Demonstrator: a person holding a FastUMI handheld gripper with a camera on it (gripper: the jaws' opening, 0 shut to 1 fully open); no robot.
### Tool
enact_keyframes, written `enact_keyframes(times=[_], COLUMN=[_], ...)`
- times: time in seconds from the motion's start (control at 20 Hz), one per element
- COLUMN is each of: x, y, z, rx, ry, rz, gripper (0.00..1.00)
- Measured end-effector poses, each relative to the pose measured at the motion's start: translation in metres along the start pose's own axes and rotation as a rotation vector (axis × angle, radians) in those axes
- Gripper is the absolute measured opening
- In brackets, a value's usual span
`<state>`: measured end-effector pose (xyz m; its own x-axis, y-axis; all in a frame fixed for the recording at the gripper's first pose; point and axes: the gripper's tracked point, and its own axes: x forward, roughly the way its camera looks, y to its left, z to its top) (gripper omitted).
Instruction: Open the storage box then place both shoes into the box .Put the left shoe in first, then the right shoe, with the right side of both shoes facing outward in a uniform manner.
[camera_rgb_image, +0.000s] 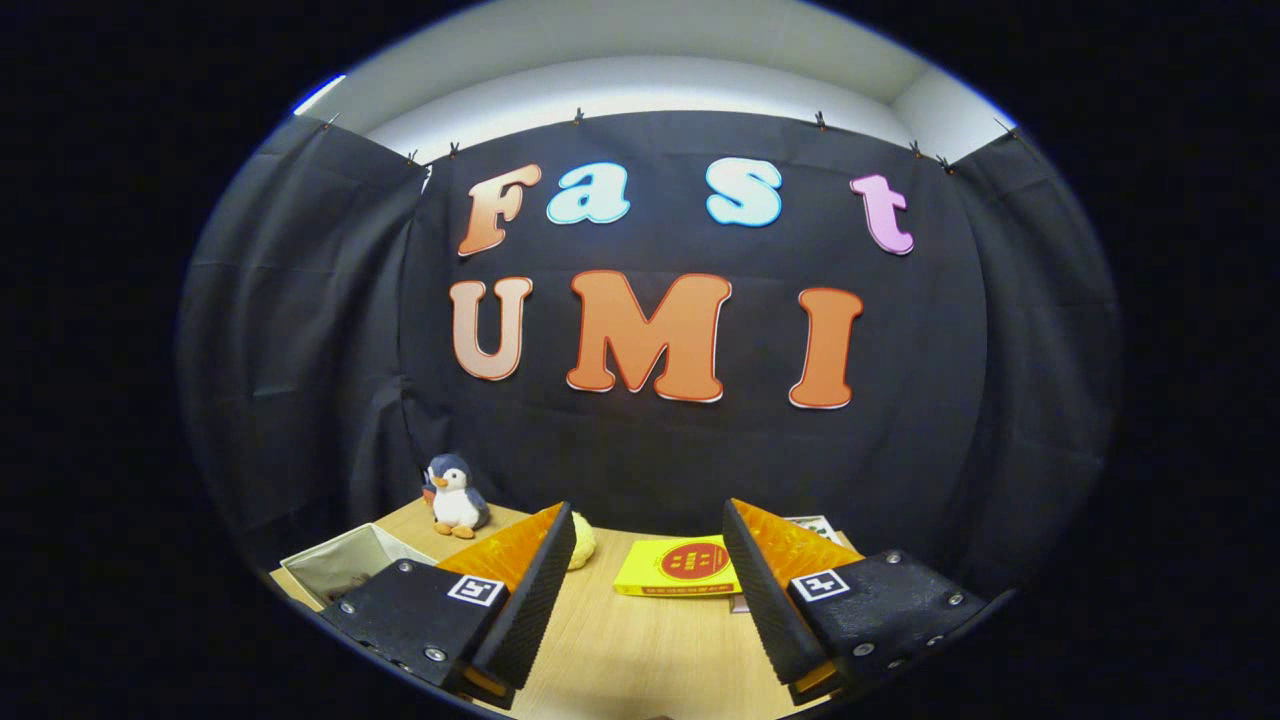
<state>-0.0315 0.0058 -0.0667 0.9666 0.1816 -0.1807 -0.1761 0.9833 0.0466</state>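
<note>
Gripper view: hand-held gripper (648, 590) wide open, nothing between the fingers, over bare desk (640, 650). Pale storage box (345, 562) beside the left finger (contents hard to make out, partly cut off). Yellow packet (680, 570) ahead, penguin toy (456, 497) beyond, yellow lump (582, 541) half hidden.

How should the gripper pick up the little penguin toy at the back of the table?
Probably by its round white belly, with one finger on each side. The penguin stands upright by the black cloth wall, well beyond the left finger, so coming straight from the front looks best. The gripper is open and holds nothing, with bare table between its fingers. The penguin looks soft, so a gentle squeeze should do.
</note>
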Motion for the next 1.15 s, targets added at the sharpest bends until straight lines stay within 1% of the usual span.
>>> enact_keyframes(times=[0.15, 0.25, 0.35, 0.4, 0.5, 0.75, 0.8, 0.95, 1.15], x=[0.003, 0.004, 0.004, 0.004, 0.005, 0.007, 0.008, 0.006, 0.007], y=[-0.004, -0.003, 0.002, 0.003, 0.000, 0.009, 0.009, 0.004, 0.010], z=[0.012, 0.021, 0.030, 0.033, 0.037, 0.042, 0.042, 0.035, 0.038], rx=[-0.009, 0.008, 0.026, 0.019, -0.001, 0.047, 0.044, 0.011, -0.009], ry=[-0.060, -0.088, -0.116, -0.132, -0.154, -0.167, -0.170, -0.158, -0.171], rz=[-0.015, -0.032, -0.025, -0.020, -0.042, -0.065, -0.074, -0.137, -0.167], gripper=[0.93, 0.94, 0.94, 0.95, 0.96, 0.97, 0.97, 0.97, 0.97])
